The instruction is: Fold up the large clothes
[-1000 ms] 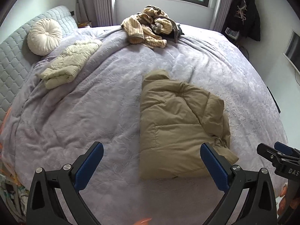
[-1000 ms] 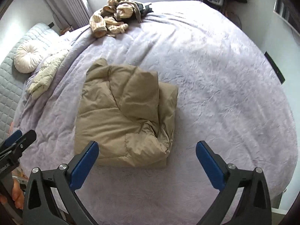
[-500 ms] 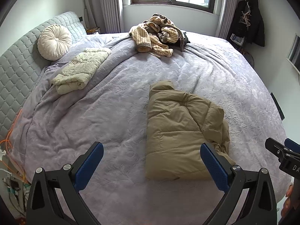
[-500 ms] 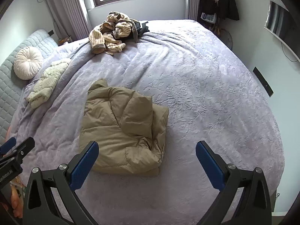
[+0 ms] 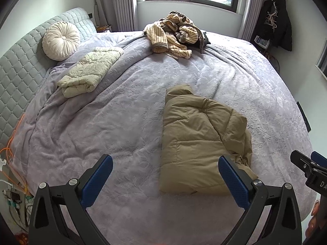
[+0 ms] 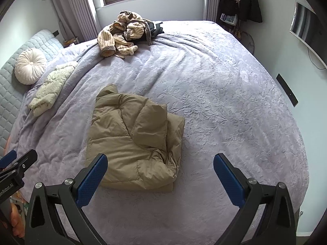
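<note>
A tan puffer jacket (image 5: 196, 140) lies folded into a rough rectangle on the lavender bedspread (image 5: 126, 110); it also shows in the right wrist view (image 6: 134, 140). My left gripper (image 5: 165, 175) is open and empty, held above the bed's near edge, left of the jacket. My right gripper (image 6: 160, 173) is open and empty, above the jacket's near right corner. Neither touches the jacket.
A heap of striped and dark clothes (image 5: 175, 34) lies at the far side under the window. A folded cream quilted garment (image 5: 87, 73) and a round cushion (image 5: 60, 40) lie by the padded headboard (image 5: 22, 65). Dark coats (image 5: 276, 20) hang at the right wall.
Both grippers have pulled back and risen away from the folded jacket, so more of the bed and room shows. The jacket has not moved.
</note>
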Demonstrator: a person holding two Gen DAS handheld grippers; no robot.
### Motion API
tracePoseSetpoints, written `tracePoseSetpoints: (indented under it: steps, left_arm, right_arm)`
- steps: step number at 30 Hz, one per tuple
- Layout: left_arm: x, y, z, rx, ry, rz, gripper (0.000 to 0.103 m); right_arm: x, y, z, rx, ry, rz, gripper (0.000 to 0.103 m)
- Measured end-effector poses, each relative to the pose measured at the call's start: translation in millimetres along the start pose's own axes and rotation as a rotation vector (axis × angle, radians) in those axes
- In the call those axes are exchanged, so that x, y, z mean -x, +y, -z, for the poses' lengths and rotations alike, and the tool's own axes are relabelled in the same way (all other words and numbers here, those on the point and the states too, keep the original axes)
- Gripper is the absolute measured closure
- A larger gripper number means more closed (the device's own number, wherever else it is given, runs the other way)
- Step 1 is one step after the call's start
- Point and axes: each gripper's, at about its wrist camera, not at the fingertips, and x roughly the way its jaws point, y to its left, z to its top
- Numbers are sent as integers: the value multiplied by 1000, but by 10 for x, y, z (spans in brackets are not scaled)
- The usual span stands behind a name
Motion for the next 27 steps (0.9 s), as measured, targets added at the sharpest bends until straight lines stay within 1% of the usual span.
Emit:
tracePoseSetpoints:
  steps: [27]
  left_arm:
    - [-9,-53,34,-7,3,-2,0]
  right_arm:
    - [-17,-30,-43,5,0,-4,0]
